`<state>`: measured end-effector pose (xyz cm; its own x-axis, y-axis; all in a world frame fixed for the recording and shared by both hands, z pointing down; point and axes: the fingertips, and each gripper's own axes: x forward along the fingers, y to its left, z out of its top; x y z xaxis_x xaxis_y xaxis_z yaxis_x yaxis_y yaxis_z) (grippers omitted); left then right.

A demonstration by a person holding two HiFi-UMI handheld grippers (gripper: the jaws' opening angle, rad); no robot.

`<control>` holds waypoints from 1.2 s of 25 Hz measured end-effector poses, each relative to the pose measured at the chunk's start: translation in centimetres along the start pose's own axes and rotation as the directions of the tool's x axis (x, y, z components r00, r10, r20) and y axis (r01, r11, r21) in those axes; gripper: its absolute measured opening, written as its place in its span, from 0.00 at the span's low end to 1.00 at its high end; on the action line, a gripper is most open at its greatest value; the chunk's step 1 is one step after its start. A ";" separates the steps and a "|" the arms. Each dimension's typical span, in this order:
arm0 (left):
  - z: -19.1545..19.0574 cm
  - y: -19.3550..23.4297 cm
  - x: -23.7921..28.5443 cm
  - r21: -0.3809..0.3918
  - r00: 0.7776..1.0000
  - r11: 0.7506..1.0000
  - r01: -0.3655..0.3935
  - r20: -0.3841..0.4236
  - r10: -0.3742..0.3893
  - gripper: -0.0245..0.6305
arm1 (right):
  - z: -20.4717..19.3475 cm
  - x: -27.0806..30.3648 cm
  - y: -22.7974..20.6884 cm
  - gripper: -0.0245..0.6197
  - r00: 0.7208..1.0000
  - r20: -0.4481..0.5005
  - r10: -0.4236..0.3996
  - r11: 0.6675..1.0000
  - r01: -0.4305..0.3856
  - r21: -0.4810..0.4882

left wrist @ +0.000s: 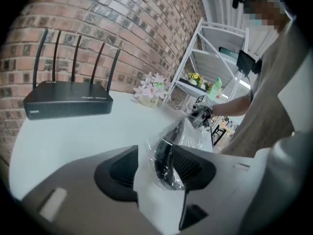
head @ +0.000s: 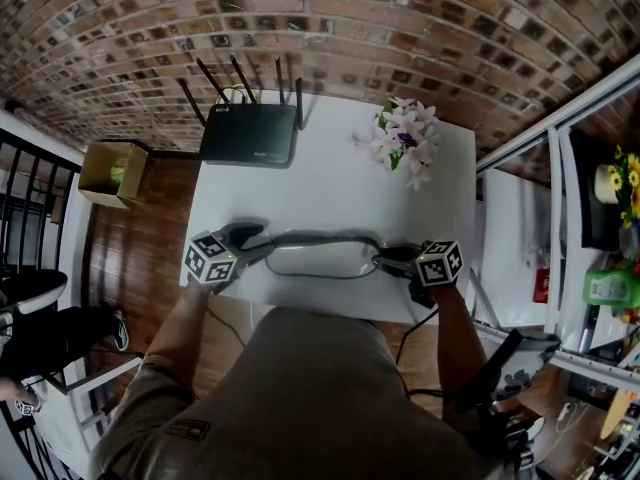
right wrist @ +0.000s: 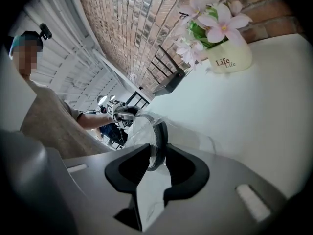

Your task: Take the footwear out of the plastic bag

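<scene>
A dark piece of footwear (head: 320,238) lies inside a clear plastic bag (head: 322,260) near the front edge of the white table (head: 330,193), stretched between my two grippers. My left gripper (head: 258,244) is at the bag's left end. In the left gripper view its jaws (left wrist: 154,165) stand open around the bagged footwear (left wrist: 164,160), which rests by the right pad with a gap to the left pad. My right gripper (head: 388,259) is at the bag's right end. In the right gripper view it (right wrist: 156,163) is shut on the footwear's dark rim (right wrist: 160,141) through the plastic.
A black router (head: 250,133) with several antennas stands at the back left of the table. A pot of pale flowers (head: 405,138) is at the back right. A cardboard box (head: 112,173) sits on the wooden floor to the left, and a white shelf unit (head: 520,218) stands to the right.
</scene>
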<state>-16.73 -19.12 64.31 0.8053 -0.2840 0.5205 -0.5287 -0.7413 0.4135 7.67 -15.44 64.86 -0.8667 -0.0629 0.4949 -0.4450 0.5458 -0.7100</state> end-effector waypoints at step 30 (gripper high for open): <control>-1.2 2.9 -5.6 0.005 0.998 0.999 -0.040 -0.057 0.041 0.04 | -2.0 -3.1 -0.9 0.20 0.998 0.034 -0.055 0.998 0.053 0.042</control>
<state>-23.08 -18.97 63.45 0.7665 -0.2788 0.5786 -0.5594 -0.7324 0.3881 11.20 -14.11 64.98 -0.8482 -0.1208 0.5158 -0.4995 0.5065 -0.7029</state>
